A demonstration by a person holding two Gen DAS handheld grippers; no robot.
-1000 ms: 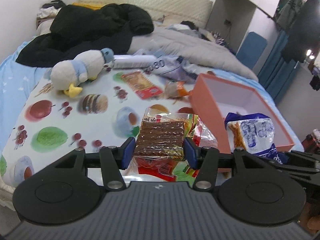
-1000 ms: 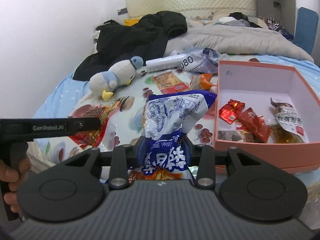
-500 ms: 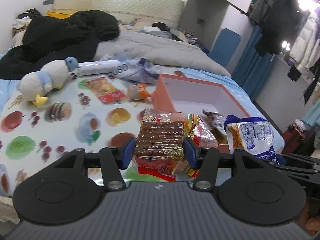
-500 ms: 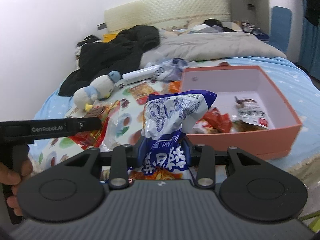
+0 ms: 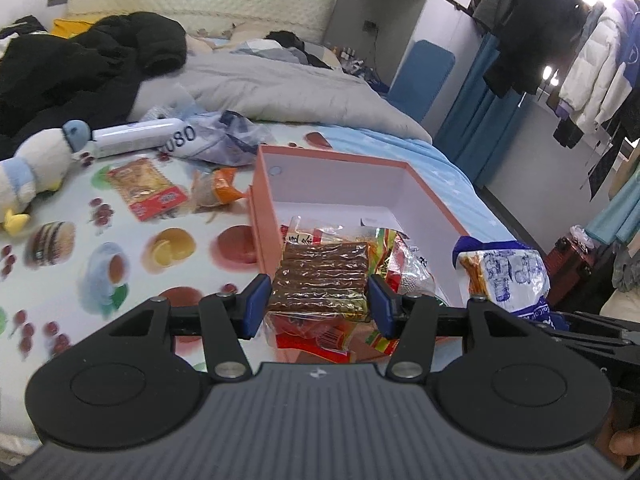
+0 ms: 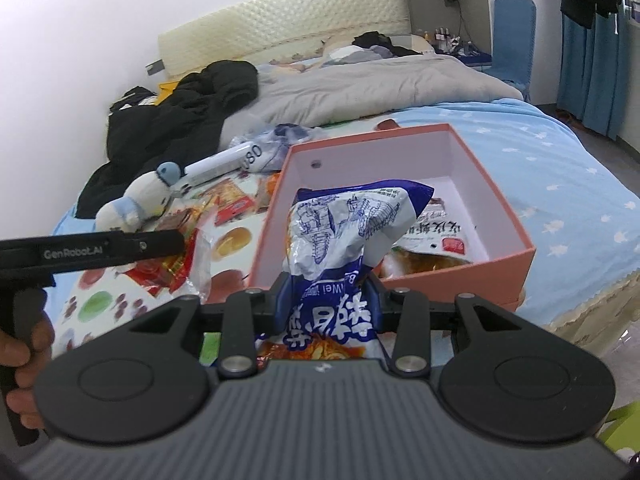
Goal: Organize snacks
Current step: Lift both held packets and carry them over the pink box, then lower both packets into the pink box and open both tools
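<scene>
My left gripper (image 5: 318, 306) is shut on a clear packet of brown snack sticks (image 5: 322, 276), held over the near left corner of the pink box (image 5: 264, 216). My right gripper (image 6: 328, 302) is shut on a crumpled blue and white snack bag (image 6: 344, 232), held in front of the pink box (image 6: 460, 270). That same bag (image 5: 504, 276) shows at the right of the left wrist view. Inside the box lies a white and red snack packet (image 6: 438, 236). A red and orange packet (image 5: 146, 190) and a small orange packet (image 5: 218, 190) lie on the bed.
The bed has a fruit-print sheet (image 5: 120, 264). A plush penguin (image 5: 32, 172), a white tube (image 5: 132, 138), a black jacket (image 5: 80, 64) and a grey duvet (image 5: 280, 88) lie beyond the box. A blue chair (image 5: 420, 76) and hanging clothes stand at the right.
Both grippers have swung right with their packets, so the pink box now sits right behind them. The plush penguin and loose packets slid leftward in both views.
</scene>
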